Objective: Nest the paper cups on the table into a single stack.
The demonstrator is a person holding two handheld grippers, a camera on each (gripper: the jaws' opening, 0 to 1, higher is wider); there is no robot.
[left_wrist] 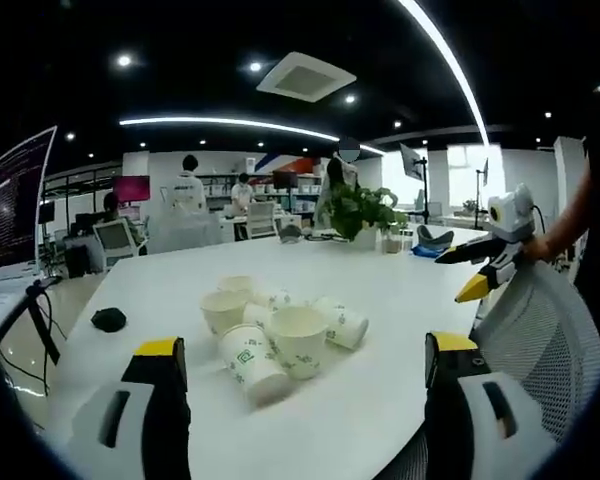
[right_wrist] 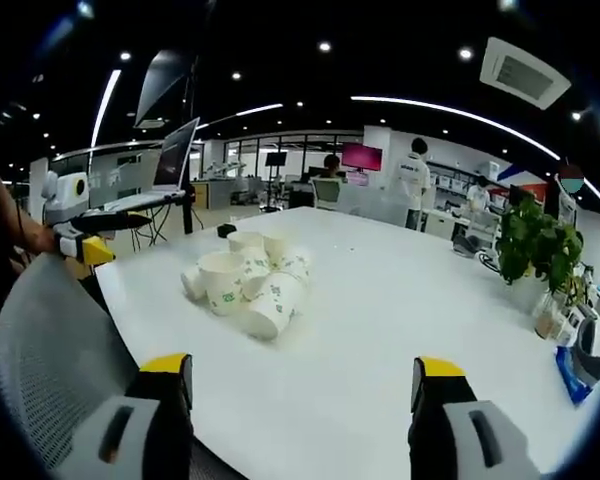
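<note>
In the left gripper view, the left gripper (left_wrist: 305, 365) is the nearest thing: its two yellow-tipped jaws stand wide apart and hold nothing. Just beyond them, on the white table (left_wrist: 380, 400), lies the cluster of paper cups (left_wrist: 275, 330). Some cups stand upright with the mouth open, others lie on their side, and they touch each other in a loose heap, not nested. To the left of the cups a small black object (left_wrist: 108, 319) lies on the table. At the right edge, above a mesh chair back (left_wrist: 550, 340), the right gripper (left_wrist: 480, 270) is held in a hand; its jaws look parted a little. Farther away, a green plant (left_wrist: 360, 208) stands at the far side of the table, and people sit at desks behind it

In the right gripper view, the right gripper (right_wrist: 300, 385) has its jaws wide apart and empty above the near table edge. The paper cups (right_wrist: 245, 280) lie beyond, to the left of the middle. At the left edge the left gripper (right_wrist: 85, 245) appears near the mesh chair (right_wrist: 55, 350). The plant (right_wrist: 535, 240) stands far right
</note>
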